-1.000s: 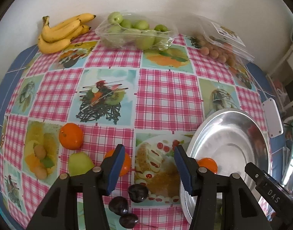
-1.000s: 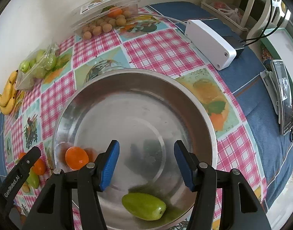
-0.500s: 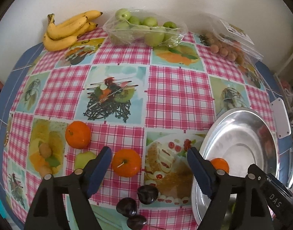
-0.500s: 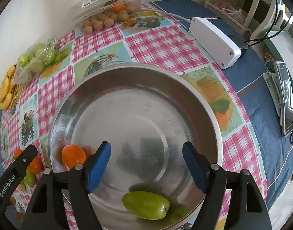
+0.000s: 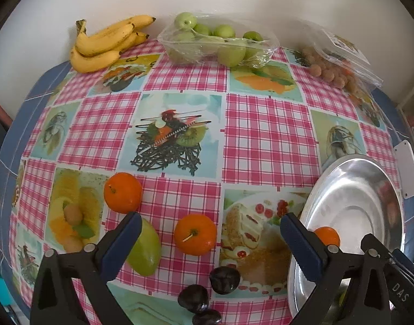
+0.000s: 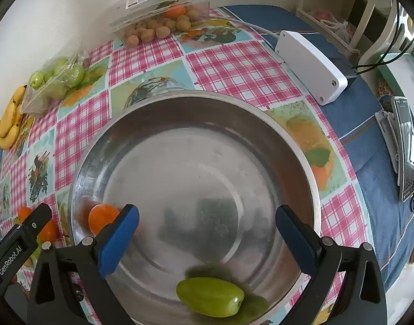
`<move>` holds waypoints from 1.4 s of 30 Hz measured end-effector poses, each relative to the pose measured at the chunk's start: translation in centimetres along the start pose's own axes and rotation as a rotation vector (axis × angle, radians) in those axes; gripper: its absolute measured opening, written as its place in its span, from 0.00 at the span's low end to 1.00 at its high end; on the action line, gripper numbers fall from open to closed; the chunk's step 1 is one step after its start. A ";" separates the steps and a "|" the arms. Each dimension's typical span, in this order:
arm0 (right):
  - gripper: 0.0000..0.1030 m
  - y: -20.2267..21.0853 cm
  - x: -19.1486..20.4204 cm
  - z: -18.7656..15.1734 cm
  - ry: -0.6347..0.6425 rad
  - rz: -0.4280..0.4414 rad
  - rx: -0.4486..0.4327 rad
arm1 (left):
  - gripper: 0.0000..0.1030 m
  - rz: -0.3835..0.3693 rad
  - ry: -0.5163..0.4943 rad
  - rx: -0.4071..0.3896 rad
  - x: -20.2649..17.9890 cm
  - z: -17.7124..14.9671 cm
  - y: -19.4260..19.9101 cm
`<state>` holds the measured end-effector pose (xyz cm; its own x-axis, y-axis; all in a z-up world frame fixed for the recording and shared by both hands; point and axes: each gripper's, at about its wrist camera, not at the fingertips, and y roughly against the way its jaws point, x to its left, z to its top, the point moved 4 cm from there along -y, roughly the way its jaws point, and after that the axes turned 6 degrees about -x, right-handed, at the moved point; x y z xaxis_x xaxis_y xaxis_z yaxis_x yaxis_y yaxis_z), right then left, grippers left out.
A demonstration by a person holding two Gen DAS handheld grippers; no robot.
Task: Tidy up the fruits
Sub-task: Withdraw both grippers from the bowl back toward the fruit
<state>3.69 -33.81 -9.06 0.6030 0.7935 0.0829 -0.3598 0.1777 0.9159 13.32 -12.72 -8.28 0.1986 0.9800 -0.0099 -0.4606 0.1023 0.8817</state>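
The left claw (image 5: 209, 239) was spreading its jaws above an orange (image 5: 195, 234) lying untouched between them on the table (image 5: 266, 140). The right claw (image 6: 207, 228), also opening and empty, hung over the steel bowl (image 6: 296, 146), a green mango (image 6: 210, 296) below it.

desk (image 5: 269, 140): checked fruit-print cloth
back edge: bananas (image 5: 106, 43), bag of green fruit (image 5: 217, 44), clear box (image 6: 158, 8)
near side: two oranges (image 5: 195, 234), green fruit (image 5: 144, 249), plums (image 5: 224, 276)
right: steel bowl (image 6: 296, 146), white box (image 6: 310, 66)
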 end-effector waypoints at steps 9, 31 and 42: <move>0.98 0.2 0.0 0.0 0.000 0.002 -0.004 | 1.00 0.004 -0.023 0.003 -0.3 -0.1 0.2; 0.98 3.4 0.6 -1.5 -0.036 0.049 -0.028 | 1.00 -0.021 -0.087 -0.075 1.1 -1.1 4.6; 0.98 3.8 0.8 -3.5 -0.015 0.027 -0.010 | 1.00 -0.010 0.014 -0.072 5.2 -2.2 5.4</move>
<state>0.32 -30.49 -6.86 0.6037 0.7891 0.1132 -0.3827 0.1624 0.9095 9.92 -6.74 -4.57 0.1916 0.9811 -0.0255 -0.5195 0.1235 0.8455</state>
